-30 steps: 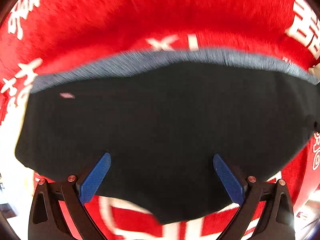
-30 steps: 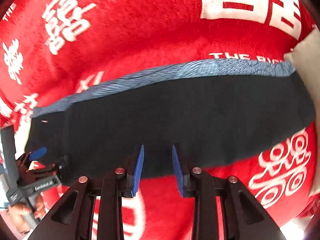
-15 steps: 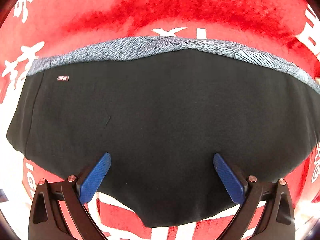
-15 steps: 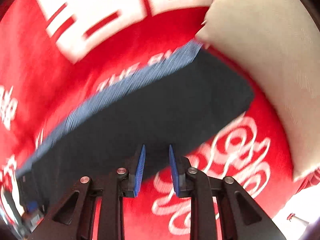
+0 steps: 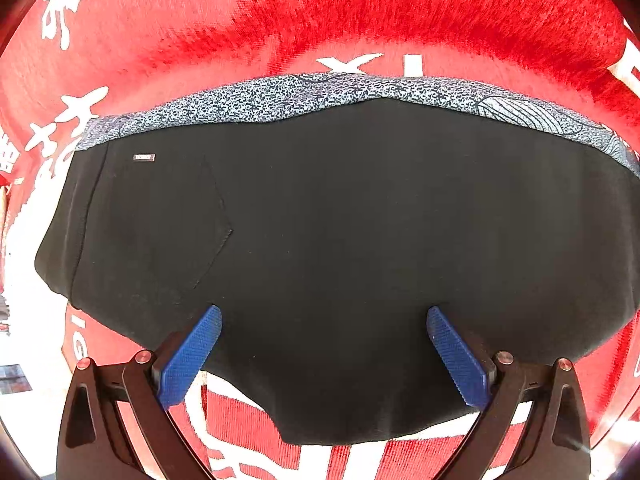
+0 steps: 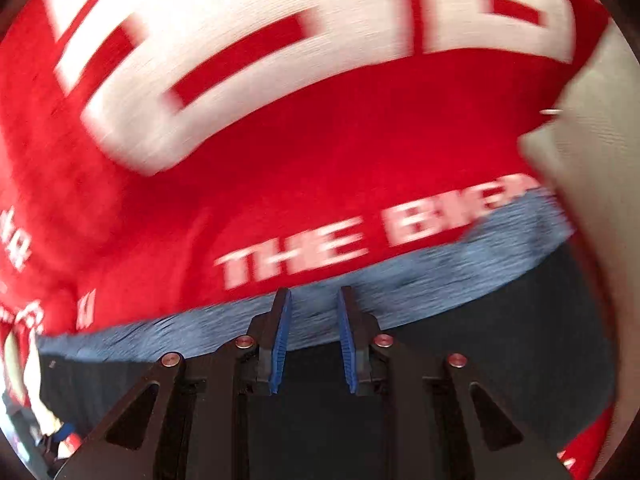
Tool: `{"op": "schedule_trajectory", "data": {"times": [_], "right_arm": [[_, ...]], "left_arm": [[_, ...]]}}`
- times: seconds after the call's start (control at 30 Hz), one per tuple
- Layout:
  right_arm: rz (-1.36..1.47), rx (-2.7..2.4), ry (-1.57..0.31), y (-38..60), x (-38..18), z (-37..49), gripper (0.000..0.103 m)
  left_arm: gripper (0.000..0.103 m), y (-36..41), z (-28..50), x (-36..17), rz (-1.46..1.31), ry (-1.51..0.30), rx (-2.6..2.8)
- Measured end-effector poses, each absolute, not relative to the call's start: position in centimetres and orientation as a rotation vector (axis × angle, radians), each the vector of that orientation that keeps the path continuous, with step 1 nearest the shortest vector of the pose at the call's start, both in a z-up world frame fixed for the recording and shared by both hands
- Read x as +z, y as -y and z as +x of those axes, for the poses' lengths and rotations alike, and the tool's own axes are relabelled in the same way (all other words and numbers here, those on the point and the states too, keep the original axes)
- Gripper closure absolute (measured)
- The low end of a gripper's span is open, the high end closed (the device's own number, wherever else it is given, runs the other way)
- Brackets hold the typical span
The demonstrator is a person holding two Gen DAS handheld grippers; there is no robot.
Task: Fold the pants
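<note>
Black pants (image 5: 340, 220) lie flat on a red blanket (image 5: 280, 20), with a speckled grey-blue layer (image 5: 320, 90) showing along their far edge. A back pocket and a small label sit at their left. My left gripper (image 5: 324, 316) is wide open and empty, its blue pads over the pants' near edge. In the right wrist view the pants (image 6: 500, 340) fill the lower part, blurred. My right gripper (image 6: 314, 300) hovers over the speckled edge (image 6: 440, 272), its jaws narrowly apart with nothing between them.
The red blanket (image 6: 280, 180) carries large white characters and the words "THE BIG". A beige pillow (image 6: 592, 160) lies at the right, beside the pants' end. A white floor strip shows at the left edge of the left wrist view (image 5: 24, 320).
My right gripper has swung forward across the pants toward their far speckled edge, with motion blur. My left gripper has moved slightly closer over the pants and stays wide open.
</note>
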State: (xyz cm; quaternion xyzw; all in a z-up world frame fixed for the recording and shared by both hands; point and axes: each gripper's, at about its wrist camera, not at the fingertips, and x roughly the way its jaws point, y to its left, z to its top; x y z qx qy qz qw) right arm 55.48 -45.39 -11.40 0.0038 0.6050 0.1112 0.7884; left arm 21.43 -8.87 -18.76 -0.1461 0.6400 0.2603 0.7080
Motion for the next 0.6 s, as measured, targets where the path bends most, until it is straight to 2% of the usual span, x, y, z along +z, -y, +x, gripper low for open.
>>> {"op": "schedule_trajectory", "data": {"times": [0.1,0.13,0.17,0.23,0.3,0.4,0.6], "right_arm": [[-0.027,0.127,-1.272,49.0,-11.1,57.4,0.080],[-0.036,0.093,-1.261,50.1,-10.9,57.9,0.083],[-0.034,0.070,-1.250,51.1,-10.5,58.3,0.093],[-0.039,0.000,-1.224,52.5,-9.4,58.3,0.094],[-0.011,-0.059,-1.213,53.6,-8.1,57.5,0.084],[0.078,-0.064,-1.227,55.1,-6.6,55.0,0.080],[0.018,0.011,-1.272,54.1,-5.3,49.2,0.069]], "left_arm": [[0.000,8.8,21.3,-18.7,-0.321,-1.423,0.585],[0.000,8.9,21.1,-18.5,-0.320,-1.424,0.587],[0.000,8.9,21.2,-18.5,-0.317,-1.427,0.588],[0.000,8.8,21.6,-18.9,-0.305,-1.439,0.585],[0.000,8.7,22.1,-18.6,-0.294,-1.464,0.580],[0.000,8.4,23.3,-17.6,-0.288,-1.472,0.587],[0.000,10.3,27.6,-14.2,-0.281,-1.348,0.532]]}}
